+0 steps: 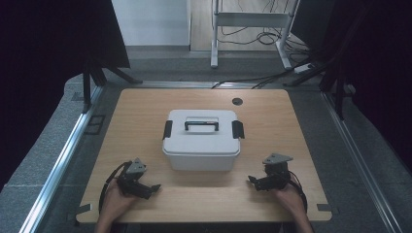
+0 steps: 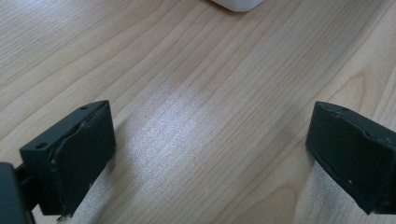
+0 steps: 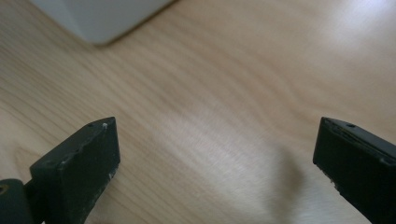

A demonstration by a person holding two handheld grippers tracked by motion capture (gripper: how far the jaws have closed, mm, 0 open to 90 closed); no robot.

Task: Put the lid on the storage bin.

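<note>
The white lidded box (image 1: 201,140) sat at the middle of the desk (image 1: 272,121). Near the front edge, the left gripper (image 1: 154,187) and right gripper (image 1: 251,180) flanked it, apart from it, fingers (image 2: 74,154) spread wide, holding nothing.

**Edges, blur and small details**

In the left gripper view, the grey box (image 2: 236,4) is cut off by the top edge, leaving just a rounded corner. In the right gripper view the box (image 3: 100,18) is cropped at the top too, and its surface is blurred. The left gripper (image 2: 208,158) and the right gripper (image 3: 217,168) both have their bodies cut off by the bottom edge. In the high view, the person's forearms leave the picture at the bottom, and the clips (image 1: 237,129) on the box are too small to tell latched from unlatched.
</note>
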